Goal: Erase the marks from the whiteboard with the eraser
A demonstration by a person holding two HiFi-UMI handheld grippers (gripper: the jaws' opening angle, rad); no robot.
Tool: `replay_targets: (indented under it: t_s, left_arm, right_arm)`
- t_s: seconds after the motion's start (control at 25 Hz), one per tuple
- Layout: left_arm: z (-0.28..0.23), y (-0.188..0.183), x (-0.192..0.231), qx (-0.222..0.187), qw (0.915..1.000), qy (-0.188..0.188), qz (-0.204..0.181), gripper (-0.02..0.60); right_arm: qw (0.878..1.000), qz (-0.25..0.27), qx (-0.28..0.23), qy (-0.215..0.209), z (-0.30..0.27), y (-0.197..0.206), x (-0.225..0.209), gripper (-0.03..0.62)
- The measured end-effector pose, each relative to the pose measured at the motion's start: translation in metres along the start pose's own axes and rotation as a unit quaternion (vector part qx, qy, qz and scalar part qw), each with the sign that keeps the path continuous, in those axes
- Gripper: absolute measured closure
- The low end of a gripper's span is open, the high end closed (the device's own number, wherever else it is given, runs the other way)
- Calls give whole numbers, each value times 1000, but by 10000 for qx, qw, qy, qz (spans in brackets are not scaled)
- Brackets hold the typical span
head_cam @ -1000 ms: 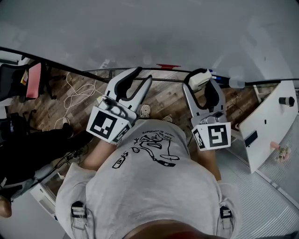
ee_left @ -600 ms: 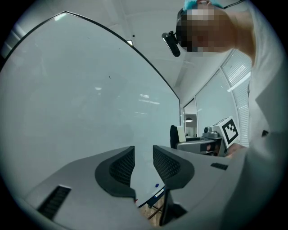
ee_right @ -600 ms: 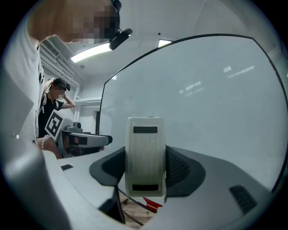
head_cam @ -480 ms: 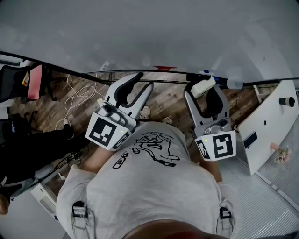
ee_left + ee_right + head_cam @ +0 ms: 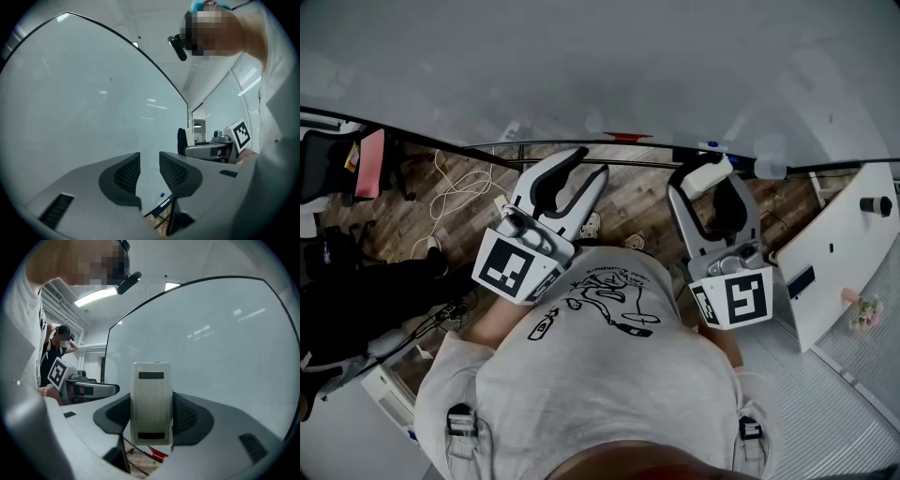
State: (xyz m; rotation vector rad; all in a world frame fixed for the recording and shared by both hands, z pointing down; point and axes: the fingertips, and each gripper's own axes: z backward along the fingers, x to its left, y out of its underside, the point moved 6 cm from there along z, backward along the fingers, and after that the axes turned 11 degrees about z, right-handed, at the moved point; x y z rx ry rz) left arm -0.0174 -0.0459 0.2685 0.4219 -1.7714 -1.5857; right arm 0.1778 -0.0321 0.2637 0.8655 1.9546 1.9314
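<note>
A wide whiteboard (image 5: 600, 66) fills the far side above a wood-plank floor (image 5: 628, 202). A white panel (image 5: 839, 244) stands at right, and a black chair (image 5: 328, 164) and loose white cables (image 5: 455, 187) lie at left. The left claw (image 5: 149, 161) stands apart, nothing between its jaws. The right claw (image 5: 151, 404) is clamped on the white eraser (image 5: 151, 380), near the board's bottom rail.

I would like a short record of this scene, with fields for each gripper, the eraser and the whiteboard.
left gripper: jaws apart, nothing between them
right gripper: closed on the eraser
eraser: white, upright between the right jaws
whiteboard: in front of both grippers, no clear marks visible
eraser touching whiteboard: cannot tell
</note>
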Motion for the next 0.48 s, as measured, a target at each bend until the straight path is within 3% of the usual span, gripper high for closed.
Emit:
replay_targets:
  t_s: [0.48]
  left_arm:
    - [0, -1, -2, 11, 10000, 43, 45, 445]
  right_arm:
    - [10000, -11, -36, -20, -2, -4, 2, 335]
